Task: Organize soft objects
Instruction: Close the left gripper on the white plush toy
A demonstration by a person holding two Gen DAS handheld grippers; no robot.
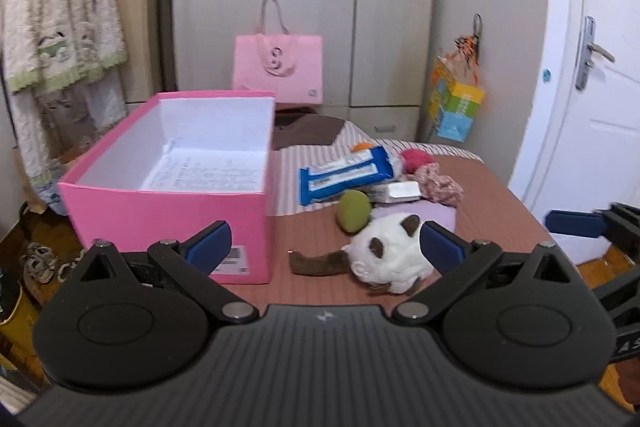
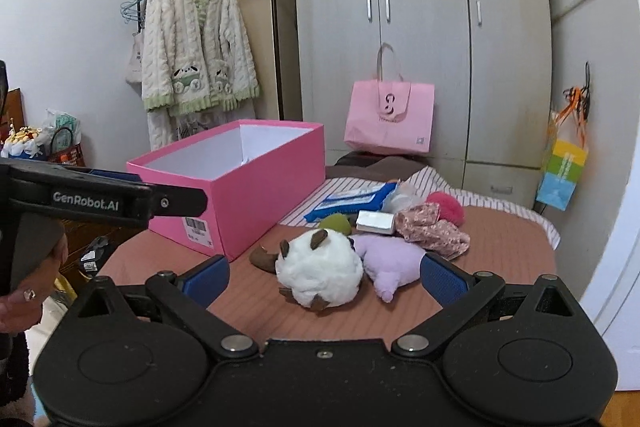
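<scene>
Left gripper (image 1: 325,243): jaws spread wide, holding nothing, raised over the near edge of the table (image 1: 328,291).
Right gripper (image 2: 325,277): jaws spread wide and empty, with the white plush toy (image 2: 322,273) lying between and beyond the blue fingers (image 2: 442,281).
Pink box (image 1: 172,203): lidless, on the left side of the table, only a printed sheet on its white floor.
Soft objects: the white plush toy lies nearest, a lilac plush (image 2: 390,261) touching its right side; behind sit a green ball (image 1: 353,211), a floral fabric piece (image 2: 434,229) and a pink pom-pom (image 2: 447,207).
Other items: a blue packet (image 1: 347,174) and a small white box (image 2: 375,221) lie in the same heap.
Background: a pink paper bag (image 2: 390,117) stands before the wardrobe (image 2: 420,27).
</scene>
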